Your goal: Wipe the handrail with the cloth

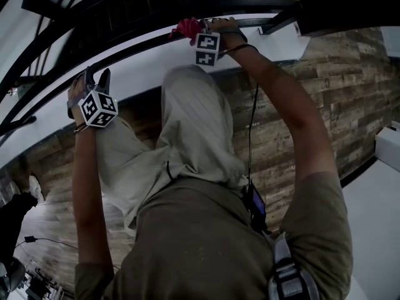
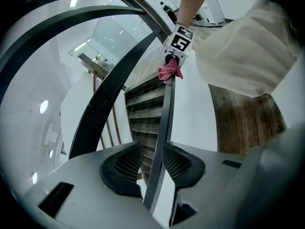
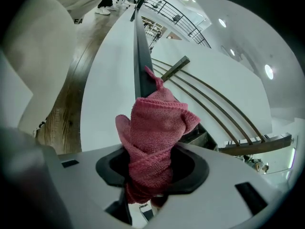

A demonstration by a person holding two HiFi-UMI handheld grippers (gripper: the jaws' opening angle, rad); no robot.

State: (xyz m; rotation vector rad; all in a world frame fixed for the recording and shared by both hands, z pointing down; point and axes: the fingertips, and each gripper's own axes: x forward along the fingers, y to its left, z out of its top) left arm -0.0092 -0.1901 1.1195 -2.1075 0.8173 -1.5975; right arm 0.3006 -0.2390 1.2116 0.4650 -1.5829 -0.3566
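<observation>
A thin dark handrail (image 1: 144,44) curves up from the left to the top middle. In the left gripper view the handrail (image 2: 164,128) runs between the jaws of my left gripper (image 2: 152,163). The jaws straddle it, and a slit of stairs shows beside the left pad. The left gripper (image 1: 95,80) sits low on the rail. Higher up, my right gripper (image 1: 199,25) is shut on a bunched pink cloth (image 1: 186,27) lying against the rail. In the right gripper view the cloth (image 3: 155,132) fills that gripper (image 3: 152,168), and the handrail (image 3: 138,56) runs away beyond it. From the left gripper I also see the right gripper (image 2: 172,61) with the cloth (image 2: 169,72).
A broad dark curved beam (image 2: 105,104) runs to the left of the rail, with dark stair treads (image 2: 143,104) behind it. A white curved wall (image 3: 105,80) flanks the rail. Wood flooring (image 1: 350,105) lies below. The person's beige trousers (image 1: 187,136) hang close to the rail.
</observation>
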